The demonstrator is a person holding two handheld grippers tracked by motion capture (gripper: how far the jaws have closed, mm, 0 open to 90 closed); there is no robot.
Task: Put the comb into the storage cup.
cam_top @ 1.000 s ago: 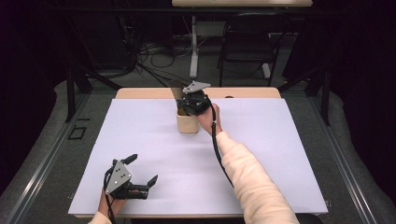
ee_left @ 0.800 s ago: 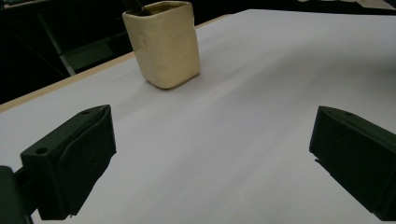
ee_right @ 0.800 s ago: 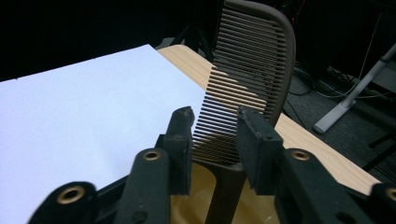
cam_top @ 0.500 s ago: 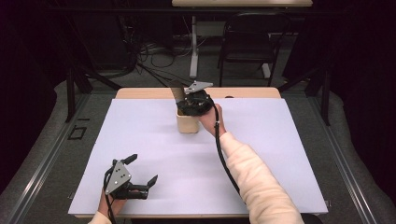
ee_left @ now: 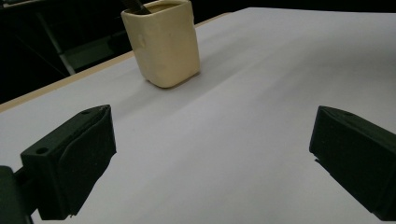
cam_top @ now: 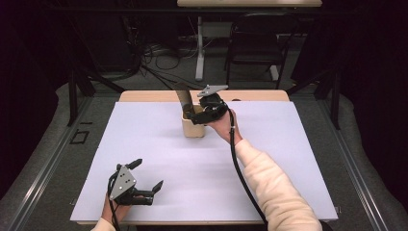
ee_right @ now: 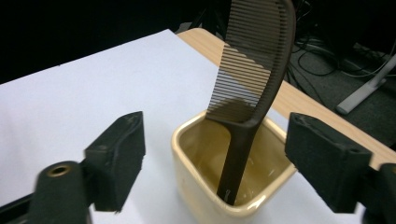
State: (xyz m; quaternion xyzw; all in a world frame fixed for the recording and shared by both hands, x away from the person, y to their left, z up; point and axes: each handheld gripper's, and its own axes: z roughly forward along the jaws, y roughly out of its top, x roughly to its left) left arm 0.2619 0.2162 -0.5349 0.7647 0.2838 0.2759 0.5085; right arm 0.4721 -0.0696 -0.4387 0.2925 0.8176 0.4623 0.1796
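A dark brown comb [ee_right: 254, 65] stands handle-down in a cream cup [ee_right: 196, 193], with its teeth end leaning out over the rim. In the high view the cup [cam_top: 194, 127] sits at the back middle of the white sheet [cam_top: 288, 159], and the comb [cam_top: 183, 97] sticks up to its left. My right gripper [cam_top: 193, 115] hovers at the cup's rim. Its jaws have just been opening and now stand open on either side of the comb, clear of it. My left gripper [cam_top: 148, 173] rests open near the front left edge, and the cup [ee_left: 163, 44] lies far ahead of it.
The sheet covers most of a wooden table whose bare edge [cam_top: 260, 95] shows at the back. Beyond it are a chair [cam_top: 255, 45], a stand and floor cables. A black cable [cam_top: 235, 159] runs from my right gripper along the cream sleeve.
My right gripper has let go of the comb and drawn back a little to the right and up. The comb now leans free in the cup. The left hand has not moved.
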